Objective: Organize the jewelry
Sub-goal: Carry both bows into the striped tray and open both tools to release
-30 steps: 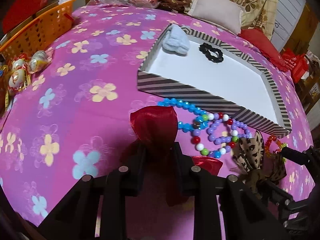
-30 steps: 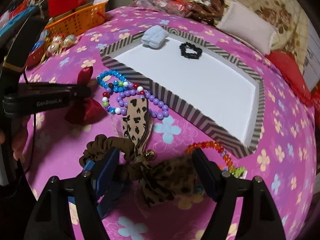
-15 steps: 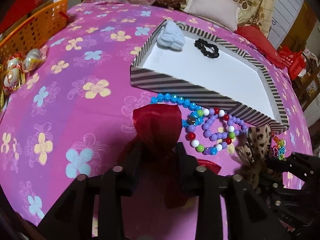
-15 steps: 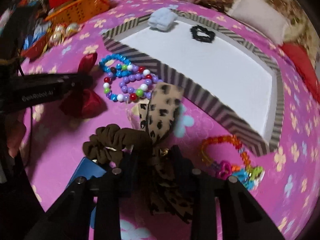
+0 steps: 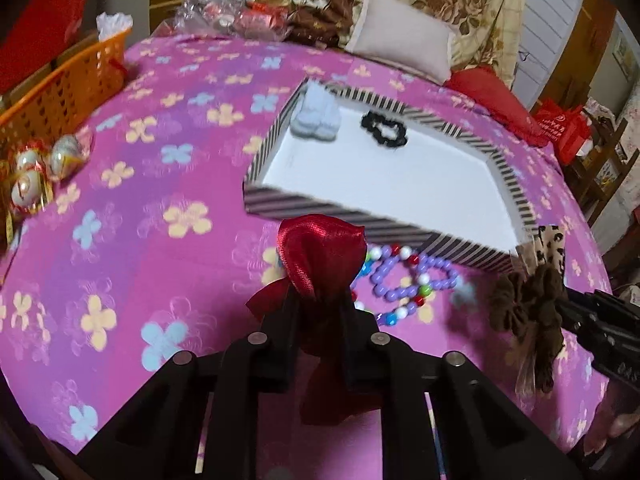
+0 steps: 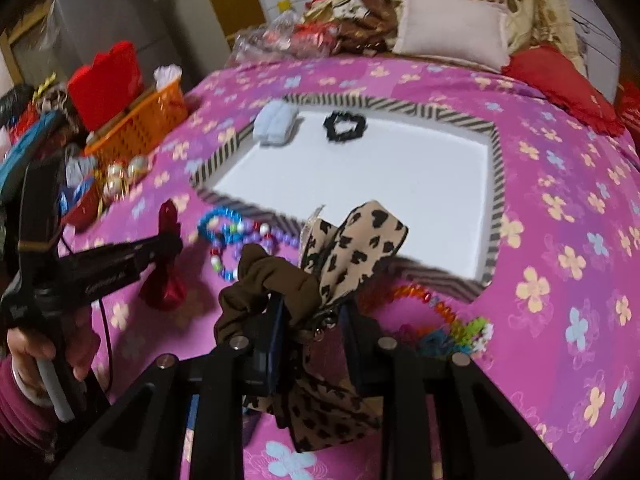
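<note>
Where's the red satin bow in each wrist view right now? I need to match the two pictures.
Left wrist: red satin bow bottom centre, pinched in the left tongs.
Right wrist: same bow at left, below mid-height, in the tongs reaching in from the left edge.
Shared landmark: black scrunchie inside the striped tray.

bead bracelets (image 5: pixel 404 280): partly hidden behind the red bow (image 5: pixel 322 258), beside the striped tray (image 5: pixel 360 222)
striped tray near edge: blurred
leopard bow (image 6: pixel 352 256) lower end: hidden behind gripper fingers
</note>
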Demonstrator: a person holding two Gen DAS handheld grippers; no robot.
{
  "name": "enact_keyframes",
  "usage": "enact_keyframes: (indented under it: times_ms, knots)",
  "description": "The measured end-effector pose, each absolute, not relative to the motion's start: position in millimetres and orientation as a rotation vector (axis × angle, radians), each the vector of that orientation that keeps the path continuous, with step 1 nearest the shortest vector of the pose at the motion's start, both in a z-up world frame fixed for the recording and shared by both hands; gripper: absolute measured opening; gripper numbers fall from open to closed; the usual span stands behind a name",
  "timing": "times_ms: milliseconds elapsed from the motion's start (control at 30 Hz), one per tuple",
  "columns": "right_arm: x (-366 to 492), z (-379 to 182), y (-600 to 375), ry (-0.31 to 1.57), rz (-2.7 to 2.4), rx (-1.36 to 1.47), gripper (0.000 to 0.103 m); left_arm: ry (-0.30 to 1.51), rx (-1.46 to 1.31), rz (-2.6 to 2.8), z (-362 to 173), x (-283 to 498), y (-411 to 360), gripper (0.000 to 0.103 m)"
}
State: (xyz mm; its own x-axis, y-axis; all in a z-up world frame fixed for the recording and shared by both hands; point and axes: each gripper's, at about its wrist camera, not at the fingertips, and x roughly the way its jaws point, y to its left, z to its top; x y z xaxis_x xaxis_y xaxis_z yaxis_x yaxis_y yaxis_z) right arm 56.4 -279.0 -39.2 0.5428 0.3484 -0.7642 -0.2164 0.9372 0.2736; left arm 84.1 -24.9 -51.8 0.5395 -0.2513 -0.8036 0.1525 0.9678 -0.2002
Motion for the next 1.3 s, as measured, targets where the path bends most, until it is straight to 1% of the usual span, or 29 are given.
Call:
enact_keyframes:
  times_ms: [333,567,933,1300]
  knots:
    - [82,-14,-295,0.863,0.296,0.253,0.027,0.89,-0.042,-0.241,-13,106,-38,0.001]
    - [118,-5,-306,0.837,0.242,0.269,0.027,0.869,0.012,-0.236,-8,132,-55,0.001]
    - [181,-13,-317,0.86,0.182,0.278,0.027,0.877,0.053,-0.23,-19,179,-71,0.001]
    - [255,-58,-308,0.956,0.111,0.269,0.027,0.965,0.034,-0.182,-57,221,-62,0.001]
